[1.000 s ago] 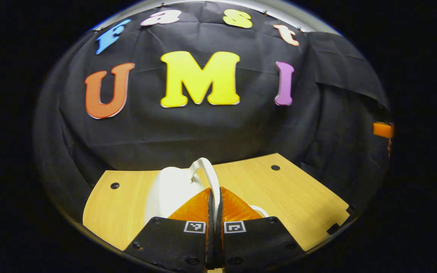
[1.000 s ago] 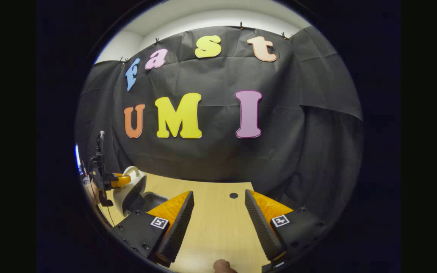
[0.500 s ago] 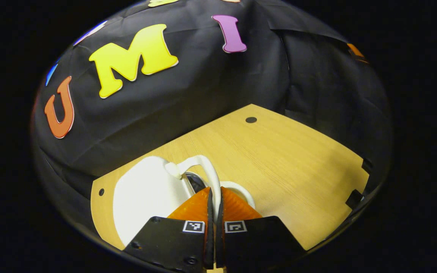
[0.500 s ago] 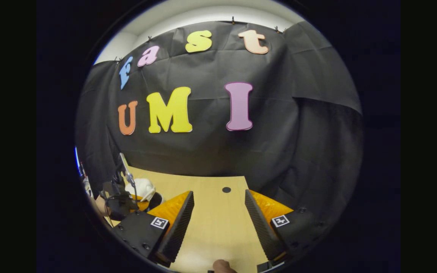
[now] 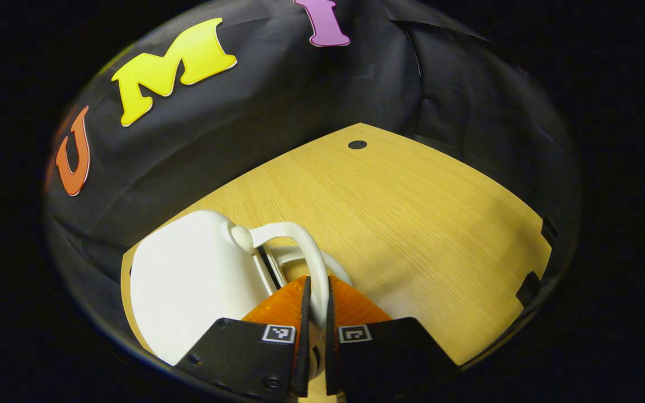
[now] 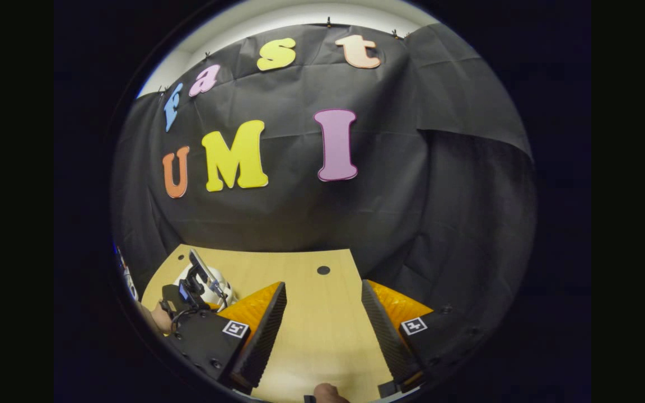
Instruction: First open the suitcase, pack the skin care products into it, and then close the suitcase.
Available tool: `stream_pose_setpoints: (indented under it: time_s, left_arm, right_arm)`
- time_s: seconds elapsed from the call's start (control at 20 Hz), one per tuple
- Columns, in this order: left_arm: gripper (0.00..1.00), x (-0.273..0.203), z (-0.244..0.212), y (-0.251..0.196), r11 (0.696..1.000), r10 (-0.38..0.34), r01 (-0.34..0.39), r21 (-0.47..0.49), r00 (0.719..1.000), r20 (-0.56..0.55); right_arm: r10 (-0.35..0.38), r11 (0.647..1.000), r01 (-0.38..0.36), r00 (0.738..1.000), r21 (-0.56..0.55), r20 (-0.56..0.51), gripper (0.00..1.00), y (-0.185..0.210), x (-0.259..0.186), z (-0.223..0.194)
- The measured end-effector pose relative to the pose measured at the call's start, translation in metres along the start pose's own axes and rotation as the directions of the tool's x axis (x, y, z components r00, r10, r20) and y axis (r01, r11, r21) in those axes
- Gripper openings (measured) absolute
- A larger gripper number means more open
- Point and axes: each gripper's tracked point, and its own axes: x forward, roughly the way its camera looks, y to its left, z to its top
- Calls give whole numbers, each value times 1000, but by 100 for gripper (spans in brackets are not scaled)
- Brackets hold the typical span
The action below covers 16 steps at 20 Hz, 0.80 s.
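Note:
A small white suitcase [image 5: 188,280] lies on the wooden table [image 5: 423,224] at the lower left of the left gripper view. Its curved white handle [image 5: 305,246] runs down between the orange fingers [image 5: 277,305] of my left gripper [image 5: 316,296], which is shut on it. A narrow dark gap shows between the two shells beside the handle. In the right gripper view, my right gripper [image 6: 322,316] is open above the bare table [image 6: 322,341], with nothing between its fingers. There the suitcase [image 6: 220,279] and the left gripper [image 6: 188,291] sit at the lower left.
A hand [image 6: 160,319] holds the left gripper. A fingertip [image 6: 327,393] shows at the bottom edge of the right gripper view. The table has a round hole [image 5: 357,144] near its far edge, and black cloth walls stand close behind and to the right.
My left gripper has come down and tilted with the handle in it, and the white shell has swung lower toward the table. The right gripper stays open and has barely shifted.

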Motion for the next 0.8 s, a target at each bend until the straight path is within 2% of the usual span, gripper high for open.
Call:
stream_pose_setpoints:
  time_s: [0.1,0.2,0.25,0.35,0.4,0.45,0.55,0.8]
  left_arm:
    - [29,-2,5,-8,999,-24,24,-41,1000,14]
    - [31,-9,16,-11,996,-30,34,-87,998,50]
    - [42,-15,21,-10,995,-16,23,-100,998,66]
    - [49,-28,38,-1,992,20,-6,-126,993,115]
    - [62,-37,48,2,990,35,-14,-142,989,141]
    - [71,-48,57,8,988,51,-24,-155,983,174]
    - [96,-73,76,25,982,111,-71,-172,966,235]
    - [97,-149,119,79,948,263,-161,-275,882,391]
  right_arm:
    - [-9,1000,9,1000,5,-6,77,-1,0,-2]
    - [-18,1000,18,1000,7,-11,80,0,0,-5]
    - [-20,1000,20,1000,7,-12,80,0,0,-5]
    - [-26,1000,26,1000,1,-18,80,5,1,-6]
    - [-27,1000,27,999,0,-20,80,7,2,-6]
    - [-25,1000,25,1000,0,-17,80,12,3,-4]
    - [-22,1000,21,1000,-5,-10,80,22,5,-1]
    - [21,999,-20,999,-40,31,80,66,8,18]
